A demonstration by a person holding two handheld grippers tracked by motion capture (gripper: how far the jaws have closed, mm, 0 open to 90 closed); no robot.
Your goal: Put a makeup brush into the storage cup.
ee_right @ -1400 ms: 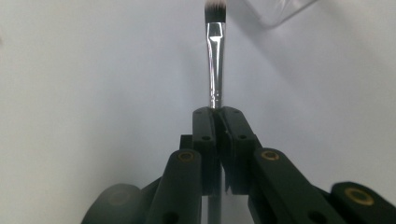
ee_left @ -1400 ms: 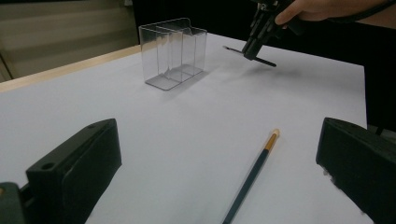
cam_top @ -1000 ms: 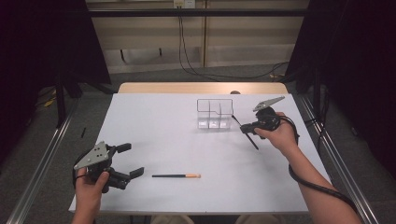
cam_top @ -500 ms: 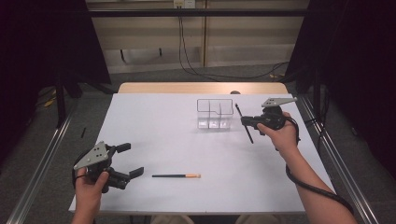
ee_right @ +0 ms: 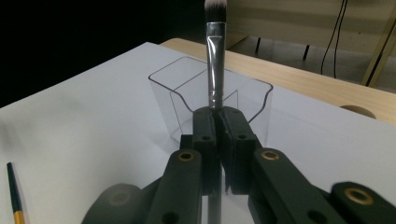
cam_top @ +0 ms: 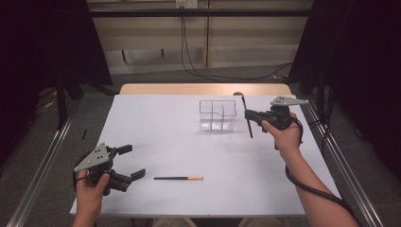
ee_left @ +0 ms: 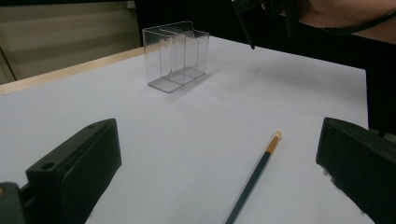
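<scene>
I hold the right gripper raised just to the right of the clear organizer, and its jaws are closed on a makeup brush. In the right gripper view the makeup brush stands upright between the jaws, bristles at the top, with the clear organizer behind it. My left gripper rests low at the near left of the white bench, its jaws spread wide with nothing between them. A dark pencil with an orange end lies flat on the bench just beside the left gripper, well apart from the organizer.
</scene>
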